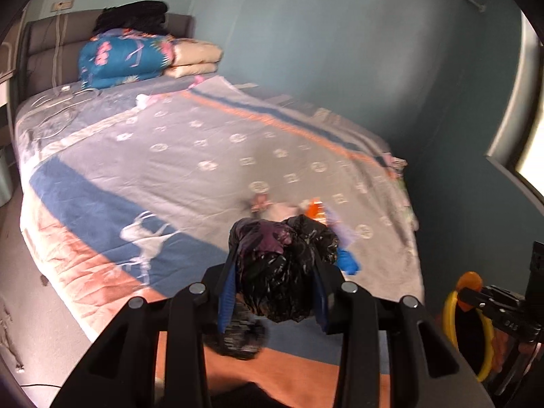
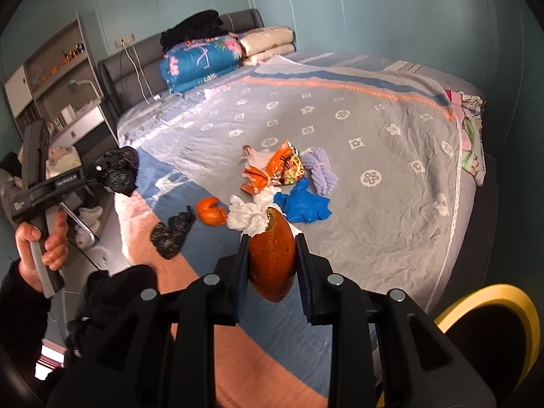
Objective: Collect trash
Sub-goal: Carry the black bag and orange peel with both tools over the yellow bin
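My left gripper (image 1: 275, 272) is shut on a crumpled black plastic bag (image 1: 285, 268) held above the bed; it also shows at the left of the right wrist view (image 2: 119, 170). My right gripper (image 2: 272, 248) is shut on a brown bitten fruit or bread piece (image 2: 272, 261), held over the bed's near edge. On the bedspread lie an orange snack wrapper (image 2: 278, 170), a blue glove (image 2: 302, 204), white crumpled tissue (image 2: 248, 216), an orange peel (image 2: 211, 211), a purple knitted piece (image 2: 321, 170) and another black bag scrap (image 2: 171, 233).
A yellow-rimmed bin (image 2: 489, 333) stands at the lower right, beside the bed; it shows in the left wrist view (image 1: 469, 333) too. Folded quilts (image 2: 204, 61) sit at the headboard. A shelf unit (image 2: 57, 78) stands left of the bed. Teal walls surround the bed.
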A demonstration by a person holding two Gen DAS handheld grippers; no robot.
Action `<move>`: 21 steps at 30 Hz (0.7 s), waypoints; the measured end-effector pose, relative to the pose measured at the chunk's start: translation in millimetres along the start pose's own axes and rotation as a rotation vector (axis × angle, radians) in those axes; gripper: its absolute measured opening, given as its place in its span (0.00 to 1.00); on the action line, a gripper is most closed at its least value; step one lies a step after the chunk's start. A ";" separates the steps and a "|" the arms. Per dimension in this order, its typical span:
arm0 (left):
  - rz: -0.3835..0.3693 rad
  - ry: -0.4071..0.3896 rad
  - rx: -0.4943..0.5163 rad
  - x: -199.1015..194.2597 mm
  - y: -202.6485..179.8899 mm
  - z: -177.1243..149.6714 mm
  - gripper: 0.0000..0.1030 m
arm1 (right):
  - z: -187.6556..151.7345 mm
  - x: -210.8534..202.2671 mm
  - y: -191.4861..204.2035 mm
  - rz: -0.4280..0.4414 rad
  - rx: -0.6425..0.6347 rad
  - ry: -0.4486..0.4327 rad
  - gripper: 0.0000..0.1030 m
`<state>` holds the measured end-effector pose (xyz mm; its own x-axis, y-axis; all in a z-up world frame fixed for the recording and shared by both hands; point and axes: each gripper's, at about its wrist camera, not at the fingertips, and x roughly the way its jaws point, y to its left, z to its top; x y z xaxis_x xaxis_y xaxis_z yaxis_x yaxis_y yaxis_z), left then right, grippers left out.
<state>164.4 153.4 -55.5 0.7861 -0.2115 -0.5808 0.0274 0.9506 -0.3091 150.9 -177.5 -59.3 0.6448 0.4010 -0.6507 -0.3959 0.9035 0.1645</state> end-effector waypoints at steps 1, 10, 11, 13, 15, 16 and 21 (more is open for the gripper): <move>-0.015 -0.006 0.008 -3.5 -9.2 1.0 0.34 | -0.3 -5.9 -0.7 -0.003 -0.001 -0.012 0.24; -0.166 -0.066 0.115 -28.6 -97.4 1.7 0.34 | -4.5 -80.3 -17.4 -0.029 0.035 -0.170 0.24; -0.181 -0.073 0.128 -31.0 -108.4 2.0 0.34 | -5.5 -89.3 -20.9 -0.035 0.043 -0.190 0.24; -0.214 -0.076 0.146 -34.0 -126.3 1.7 0.34 | -7.7 -104.1 -27.5 -0.050 0.057 -0.220 0.24; -0.238 -0.078 0.167 -36.0 -144.8 0.4 0.34 | -11.1 -118.7 -34.5 -0.061 0.071 -0.250 0.24; -0.252 -0.081 0.180 -37.4 -154.8 -0.6 0.34 | -13.0 -128.0 -39.7 -0.070 0.079 -0.268 0.24; -0.318 -0.076 0.229 -38.8 -196.4 -6.4 0.34 | -23.6 -162.6 -58.7 -0.119 0.116 -0.334 0.24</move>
<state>124.5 -26.6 22.9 0.7596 -0.4938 -0.4233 0.4066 0.8685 -0.2836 53.8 -299.3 19.4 0.8672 0.3025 -0.3955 -0.2414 0.9501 0.1974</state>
